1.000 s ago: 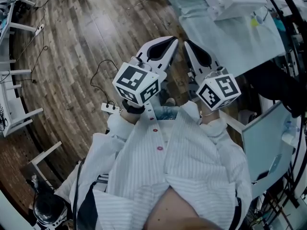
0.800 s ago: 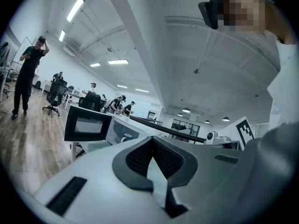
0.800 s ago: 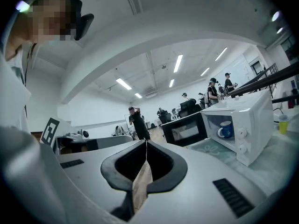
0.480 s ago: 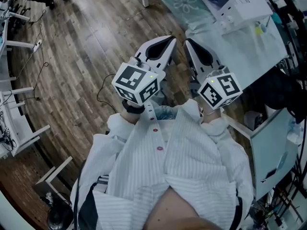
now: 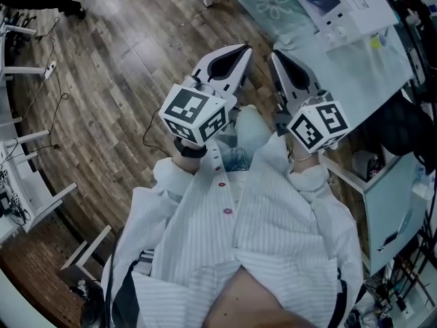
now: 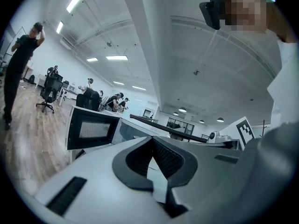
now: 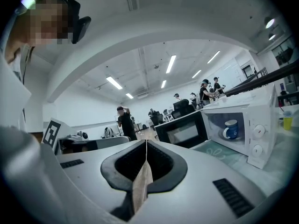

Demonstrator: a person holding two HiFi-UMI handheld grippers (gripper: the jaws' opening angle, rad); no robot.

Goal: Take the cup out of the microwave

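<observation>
A blue cup [image 7: 230, 129] stands inside the white microwave [image 7: 256, 139], whose dark door [image 7: 181, 132] is swung wide open. The oven sits on a bench [image 5: 355, 74] draped in pale cloth, with a flower-patterned mat [image 7: 223, 151] lying just in front of it. A person in a white striped shirt [image 5: 259, 251] holds both tools out over a wood-plank floor [image 5: 102, 80], apart from the microwave, which sits off to the right of the right tool's jaws. The left gripper [image 6: 152, 139] has its jaws pressed together with nothing between them. The right gripper [image 7: 146, 143] likewise shows jaws closed tip to tip and empty. Behind stretches an open-plan workroom under ceiling strip lights [image 7: 171, 63], where several people sit at desks and a figure in black [image 7: 125, 122] stands on the floor.
</observation>
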